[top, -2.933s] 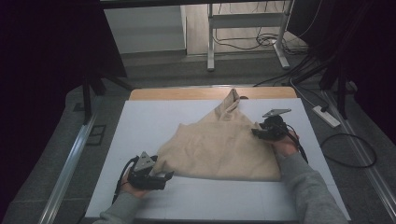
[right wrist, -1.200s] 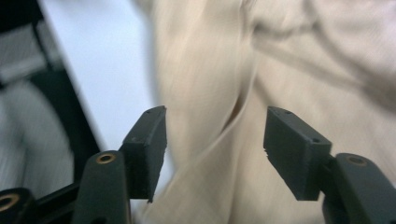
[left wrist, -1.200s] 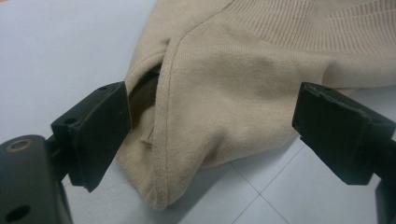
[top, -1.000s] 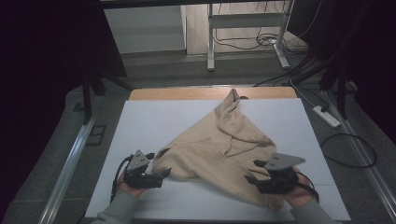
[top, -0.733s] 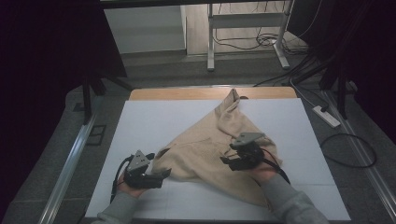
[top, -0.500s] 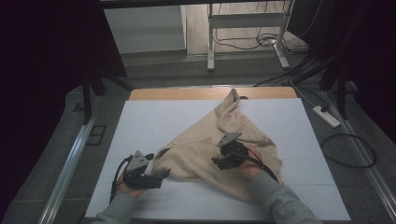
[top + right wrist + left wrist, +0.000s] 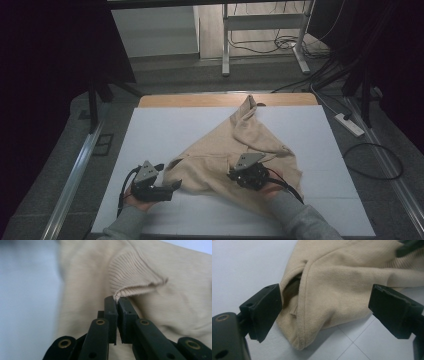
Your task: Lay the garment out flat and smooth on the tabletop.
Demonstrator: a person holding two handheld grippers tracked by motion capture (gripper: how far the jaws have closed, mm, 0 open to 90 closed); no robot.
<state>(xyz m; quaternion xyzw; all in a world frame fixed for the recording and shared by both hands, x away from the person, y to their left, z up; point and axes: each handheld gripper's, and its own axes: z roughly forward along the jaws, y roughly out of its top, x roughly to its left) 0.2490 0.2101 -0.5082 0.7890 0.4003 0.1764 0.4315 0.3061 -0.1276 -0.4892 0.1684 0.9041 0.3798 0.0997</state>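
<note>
One beige sweater is seen; its ribbed cuff is pinched by the right gripper; left gripper is spread wide.

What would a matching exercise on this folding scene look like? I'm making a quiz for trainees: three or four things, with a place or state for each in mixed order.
Things:
1. left gripper
2. right gripper
3. beige sweater
4. white power strip

States or places:
A. on the floor to the right of the table
B. fingers shut on a ribbed cuff
C. fingers open on either side of a folded edge
D. spread on the white table

Pairs: 1-C, 2-B, 3-D, 4-A
</note>
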